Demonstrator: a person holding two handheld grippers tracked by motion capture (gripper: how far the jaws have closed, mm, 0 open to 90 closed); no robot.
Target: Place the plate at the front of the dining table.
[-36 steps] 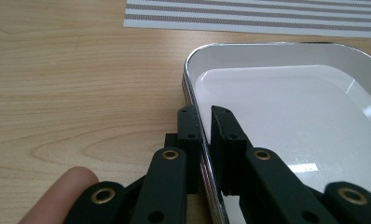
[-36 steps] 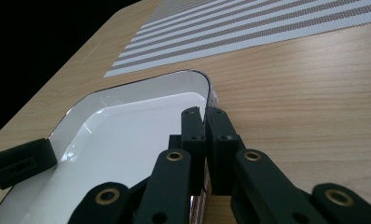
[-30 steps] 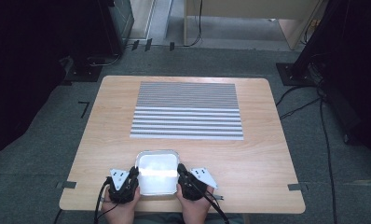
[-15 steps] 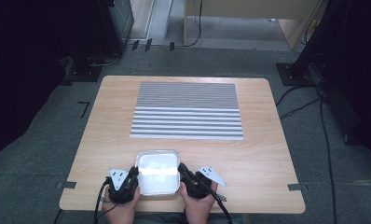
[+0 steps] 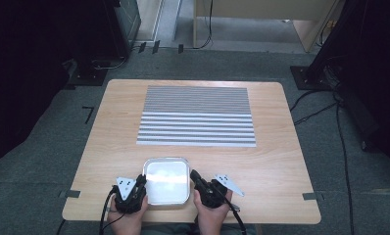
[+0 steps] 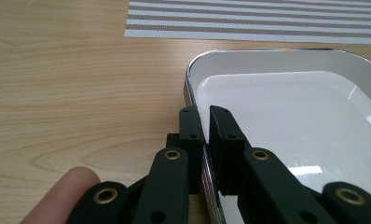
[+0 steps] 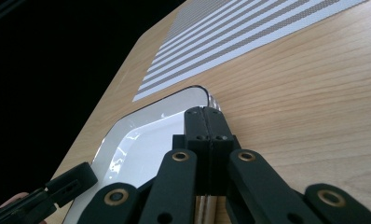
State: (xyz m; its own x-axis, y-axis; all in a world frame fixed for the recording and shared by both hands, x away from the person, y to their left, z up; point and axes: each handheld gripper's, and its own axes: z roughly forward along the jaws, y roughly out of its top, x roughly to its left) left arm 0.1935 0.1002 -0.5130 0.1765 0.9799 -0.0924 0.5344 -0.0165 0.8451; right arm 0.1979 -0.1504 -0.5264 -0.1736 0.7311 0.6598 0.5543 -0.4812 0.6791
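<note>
grip stage: left gripper (image 6: 206, 135) pinched wall of white square metal-rimmed tray (image 5: 166, 180); right gripper (image 7: 205, 122) pressed together at opposite rim; level lift judged next.

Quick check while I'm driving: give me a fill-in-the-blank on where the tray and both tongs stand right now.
The left tongs are clamped on the white tray's ____ .
The right tongs have their jaws pressed ____ beside the tray's edge.
Beyond the tray lies a ____ placemat.
The tray rests on a ____ table.

Missing words: rim; together; striped; wooden
</note>
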